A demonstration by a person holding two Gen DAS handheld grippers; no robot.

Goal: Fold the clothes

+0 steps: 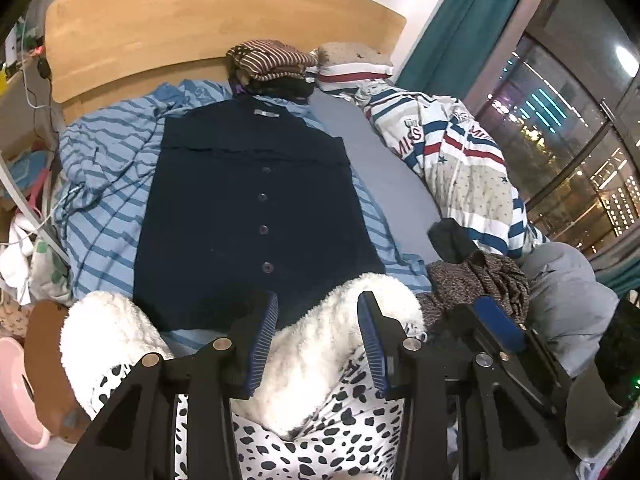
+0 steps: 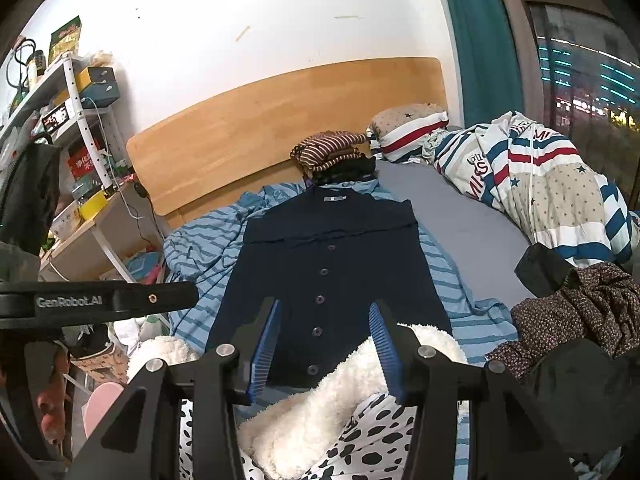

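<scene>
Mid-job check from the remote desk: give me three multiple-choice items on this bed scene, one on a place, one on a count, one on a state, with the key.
1. Where does the striped folded pile sit?
A. at the headboard, above the cardigan's collar
B. on the shelf
C. on the pillow

2. How many buttons show on the navy cardigan in the right wrist view?
A. two
B. five
C. eight

3. How does the navy cardigan lie?
A. rolled into a ball
B. hung on the curtain
C. spread flat and buttoned, sleeves tucked in

Key:
1 A, the pile rests against the wooden board just past the collar.
2 B, five buttons run down the front placket.
3 C, it lies flat on the blue striped sheet, with both the left gripper and right gripper open, holding nothing.
</scene>
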